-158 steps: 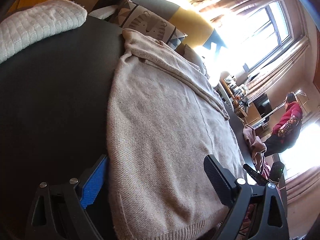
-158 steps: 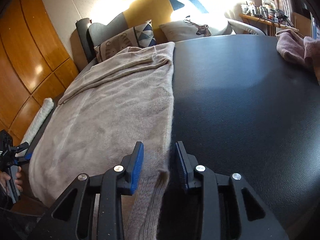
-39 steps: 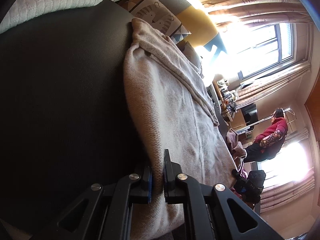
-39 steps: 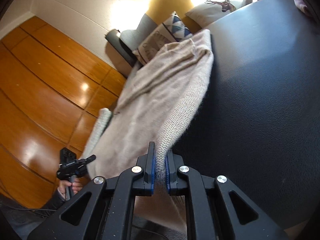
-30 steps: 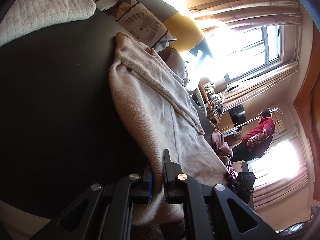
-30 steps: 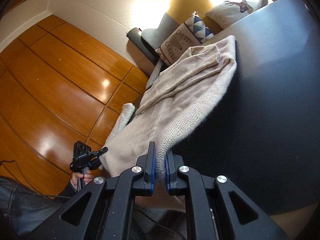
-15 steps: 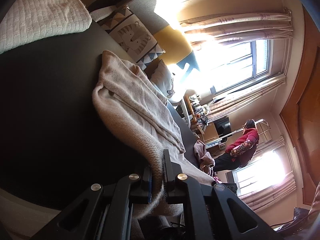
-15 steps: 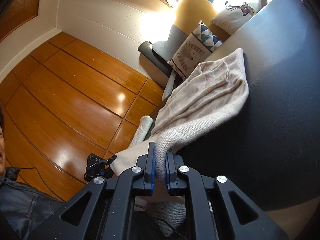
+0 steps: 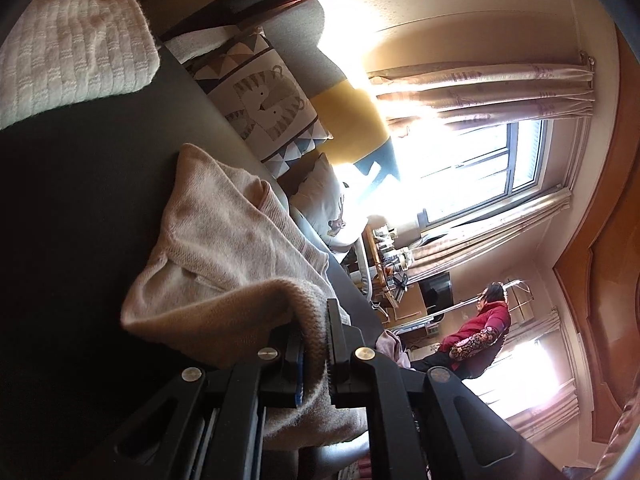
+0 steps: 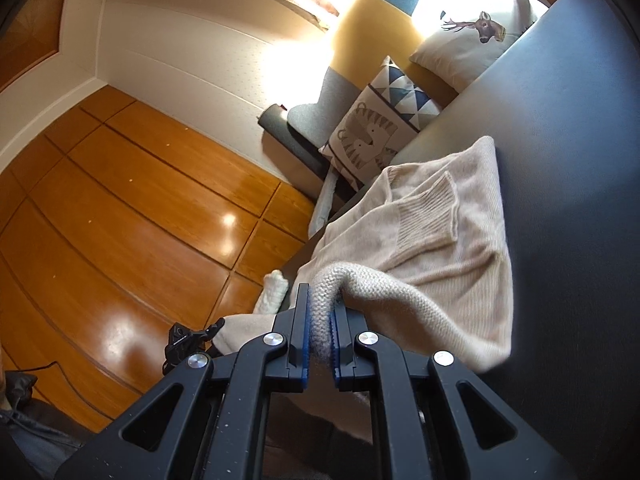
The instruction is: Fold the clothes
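Observation:
A beige knitted sweater [image 9: 224, 240] [image 10: 440, 232] lies on the dark table [image 9: 72, 200] [image 10: 568, 160], its near hem lifted and carried over the far part. My left gripper [image 9: 314, 320] is shut on one corner of that hem. The other corner is pinched in my right gripper [image 10: 320, 308], which is also shut. The lifted edge arches over the ribbed cuff [image 10: 428, 212] of a folded-in sleeve. In the right wrist view the left gripper [image 10: 188, 340] shows at the lower left, with cloth running to it.
A white knitted garment [image 9: 68, 56] lies on the table's far left. Cushions with a tiger [image 9: 264, 100] [image 10: 372, 136] and a deer [image 10: 476, 36] line the sofa behind. A pink garment [image 9: 390, 346] lies at the table's right end. A person in red [image 9: 480, 328] sits by the window.
Both grippers have carried the sweater's hem forward, away from me toward the collar end. The flat part in view has grown shorter and the lifted edge now hangs over the sleeve.

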The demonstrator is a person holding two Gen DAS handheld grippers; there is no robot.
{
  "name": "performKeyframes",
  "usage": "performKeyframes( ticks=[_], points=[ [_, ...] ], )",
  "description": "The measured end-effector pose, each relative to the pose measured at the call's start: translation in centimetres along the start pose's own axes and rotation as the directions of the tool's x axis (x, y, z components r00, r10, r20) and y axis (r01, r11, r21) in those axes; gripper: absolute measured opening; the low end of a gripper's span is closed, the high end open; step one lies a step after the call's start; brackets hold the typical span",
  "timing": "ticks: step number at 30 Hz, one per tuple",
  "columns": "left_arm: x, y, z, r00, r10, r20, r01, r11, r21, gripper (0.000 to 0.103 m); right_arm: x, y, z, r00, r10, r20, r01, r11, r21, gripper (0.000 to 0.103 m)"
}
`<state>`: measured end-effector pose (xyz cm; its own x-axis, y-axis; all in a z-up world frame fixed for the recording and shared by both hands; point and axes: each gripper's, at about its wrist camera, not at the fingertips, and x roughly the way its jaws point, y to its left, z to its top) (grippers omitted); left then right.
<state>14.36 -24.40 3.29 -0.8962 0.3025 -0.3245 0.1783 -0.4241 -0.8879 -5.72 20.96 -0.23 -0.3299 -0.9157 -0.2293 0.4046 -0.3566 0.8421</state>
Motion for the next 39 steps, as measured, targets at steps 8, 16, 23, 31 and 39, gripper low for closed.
performKeyframes(
  ticks=[8,16,23,31,39],
  points=[
    [6.0,4.0,4.1,0.997,0.075,-0.019,-0.077,0.994,-0.08,0.007,4.8,-4.9,3.5,0.993,-0.117,-0.009,0.117,0.988,0.103,0.008],
    [10.1,8.0,5.3,0.978,0.189,-0.089,-0.2,0.971,-0.135,0.015,7.3,-7.7,3.9,0.968,-0.247,-0.051,0.252,0.96,0.121,0.015],
    [8.7,8.4,4.9,0.98,0.175,-0.09,-0.187,0.972,-0.14,0.02,5.5,-5.8,3.8,0.979,-0.203,-0.028,0.204,0.975,0.085,0.067],
    [5.6,7.6,2.7,0.974,0.198,-0.111,-0.209,0.973,-0.095,0.022,2.2,-4.4,1.1,0.991,-0.132,-0.029,0.134,0.987,0.092,0.067],
    [3.9,8.4,-1.3,0.967,0.196,-0.164,-0.213,0.972,-0.094,0.022,0.9,-4.0,-2.4,0.993,-0.088,-0.08,0.097,0.989,0.114,0.067]
  ],
)
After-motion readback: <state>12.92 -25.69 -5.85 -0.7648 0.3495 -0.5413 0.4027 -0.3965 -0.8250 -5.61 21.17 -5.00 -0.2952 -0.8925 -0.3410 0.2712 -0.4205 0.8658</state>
